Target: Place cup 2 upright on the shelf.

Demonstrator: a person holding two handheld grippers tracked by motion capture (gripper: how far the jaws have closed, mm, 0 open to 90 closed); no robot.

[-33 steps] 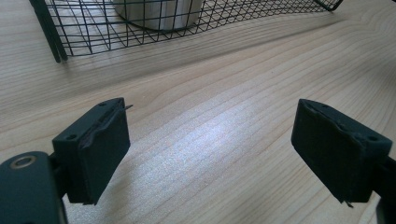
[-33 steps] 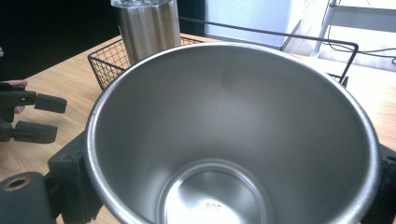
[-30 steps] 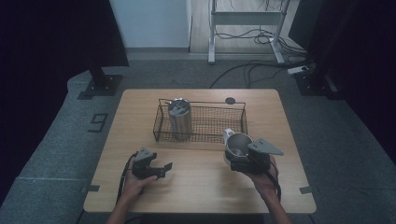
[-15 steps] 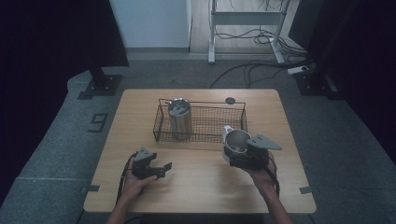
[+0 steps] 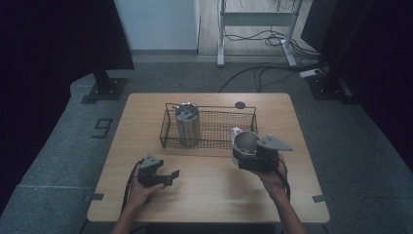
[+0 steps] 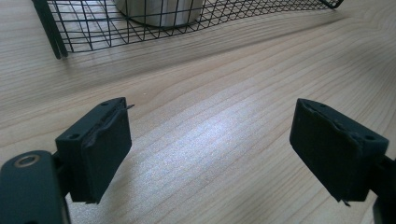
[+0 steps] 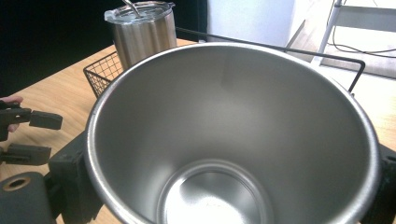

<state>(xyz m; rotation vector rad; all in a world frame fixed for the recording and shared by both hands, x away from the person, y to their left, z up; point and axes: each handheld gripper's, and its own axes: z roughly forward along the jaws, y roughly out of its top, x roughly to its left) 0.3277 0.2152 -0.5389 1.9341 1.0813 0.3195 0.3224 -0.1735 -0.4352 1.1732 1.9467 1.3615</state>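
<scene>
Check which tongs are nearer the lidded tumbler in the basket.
Left. The left tongs sit open in front of the lidded tumbler, just outside the basket. The right tongs grip an open cup farther to its right.

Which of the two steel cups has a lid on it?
The steel tumbler standing in the wire basket has a lid. The other cup, held in the right gripper, is open and empty.

Black tool (image 5: 168, 175) bodies trail black cables; right tool (image 5: 239, 158) bears a grey plate.
</scene>
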